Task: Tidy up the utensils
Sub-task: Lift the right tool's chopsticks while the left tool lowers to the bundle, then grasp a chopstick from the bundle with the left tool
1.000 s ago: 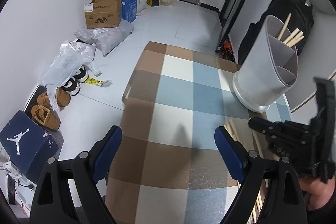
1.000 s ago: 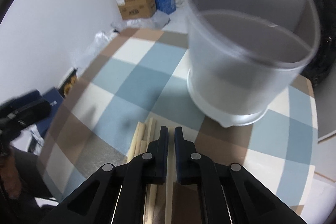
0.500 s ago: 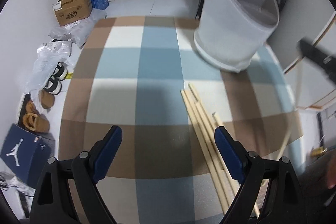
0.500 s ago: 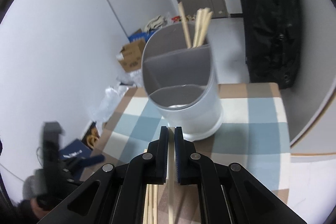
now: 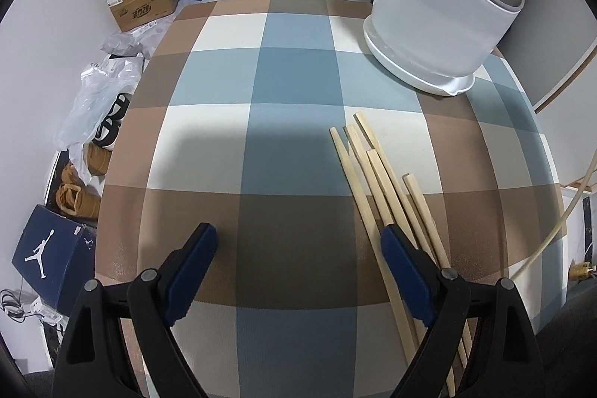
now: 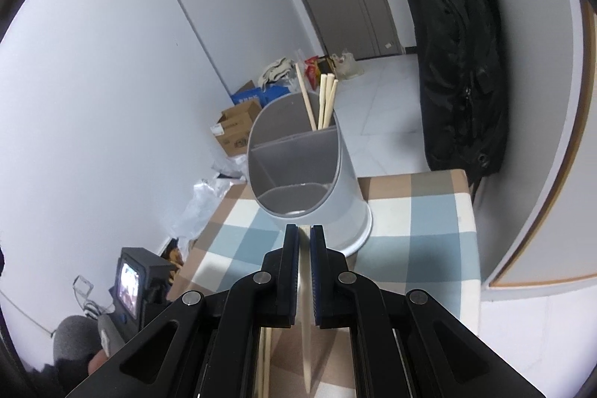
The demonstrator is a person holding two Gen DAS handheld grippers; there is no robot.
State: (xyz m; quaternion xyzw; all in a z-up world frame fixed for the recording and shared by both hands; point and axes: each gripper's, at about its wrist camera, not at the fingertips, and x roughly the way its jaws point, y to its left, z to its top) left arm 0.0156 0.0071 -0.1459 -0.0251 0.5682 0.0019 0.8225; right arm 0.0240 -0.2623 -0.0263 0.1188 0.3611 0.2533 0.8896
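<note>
Several wooden chopsticks (image 5: 384, 189) lie loose on the checked tablecloth (image 5: 291, 81), right of centre. My left gripper (image 5: 298, 248) hangs open above the cloth, and its right finger (image 5: 403, 271) overlaps the near ends of the sticks. The grey divided utensil holder (image 5: 444, 6) stands at the far right of the table. My right gripper (image 6: 305, 230) is shut on one chopstick (image 6: 306, 342), held lengthwise between the pads, in the air in front of the holder (image 6: 309, 181). Several chopsticks (image 6: 324, 99) stand in the holder's back compartment. The held stick (image 5: 559, 226) also shows at the left wrist view's right edge.
Cardboard boxes (image 5: 143, 2), plastic bags (image 5: 100, 92), shoes (image 5: 78, 200) and a blue shoebox (image 5: 52, 256) crowd the floor left of the table. A black bag (image 6: 459, 62) hangs by the wall behind the holder. A hand with the other gripper's body (image 6: 130, 282) shows at lower left.
My right gripper has risen and drawn back from the holder with the chopstick in it. The left gripper has swung over the cloth, so the loose chopsticks now lie under its right finger.
</note>
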